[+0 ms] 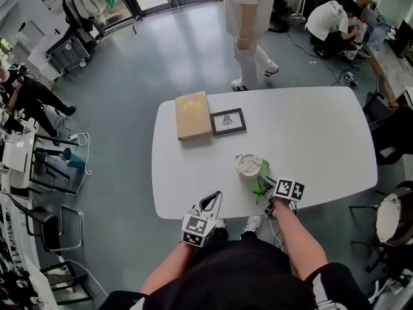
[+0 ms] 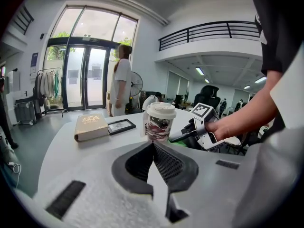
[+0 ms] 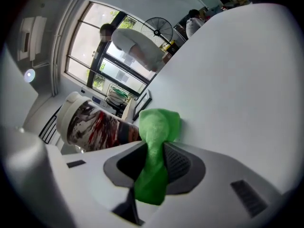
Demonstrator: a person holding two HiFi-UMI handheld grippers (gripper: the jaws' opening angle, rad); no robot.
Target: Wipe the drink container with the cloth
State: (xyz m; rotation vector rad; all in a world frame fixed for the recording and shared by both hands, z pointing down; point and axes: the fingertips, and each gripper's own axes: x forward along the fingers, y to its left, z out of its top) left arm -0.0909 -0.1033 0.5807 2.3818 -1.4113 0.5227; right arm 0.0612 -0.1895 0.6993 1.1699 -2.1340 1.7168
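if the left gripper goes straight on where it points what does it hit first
Probably the cup: it stands almost dead ahead of the left gripper, whose jaws are shut, a little right of their line, across bare table. It might only clip the cup's left side.

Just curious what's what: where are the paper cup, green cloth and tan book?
White-lidded paper cup [image 1: 249, 165]: head view, its lid.
Green cloth [image 3: 159, 125]: right gripper view, bunched end beyond the jaws.
Tan rectangular book [image 1: 193, 114]: head view, cover's middle.

bare tabletop right of cup
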